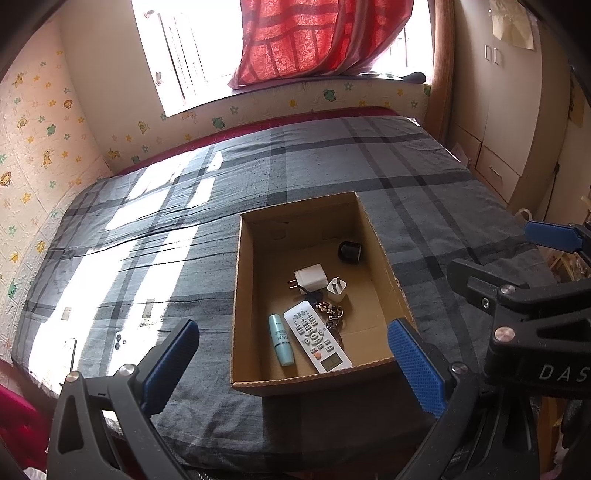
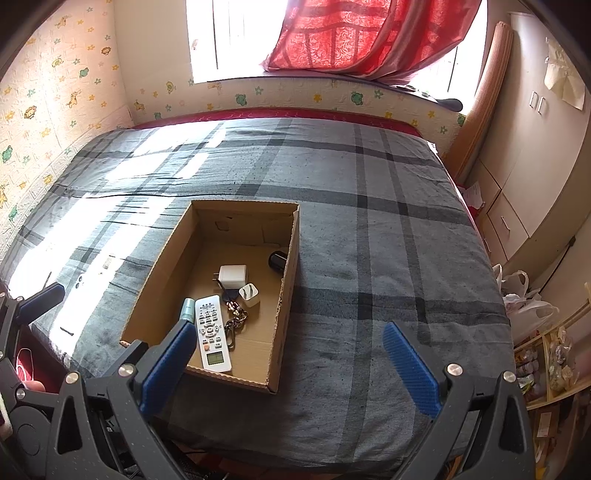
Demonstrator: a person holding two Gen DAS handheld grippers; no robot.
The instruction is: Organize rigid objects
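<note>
both grippers hang wide and empty. a white phone lies on the bed at nine o'clock of the cardboard box, long axis toward twelve, nearest the left gripper; the right gripper is farther.

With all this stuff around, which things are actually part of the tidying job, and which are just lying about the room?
Part of the job:
box
remote
blue tube
two chargers
keyring
black cap
phone on the bed, outside the box
both grippers, open

Just lying about:
red curtain
wardrobe
plastic bags
</note>
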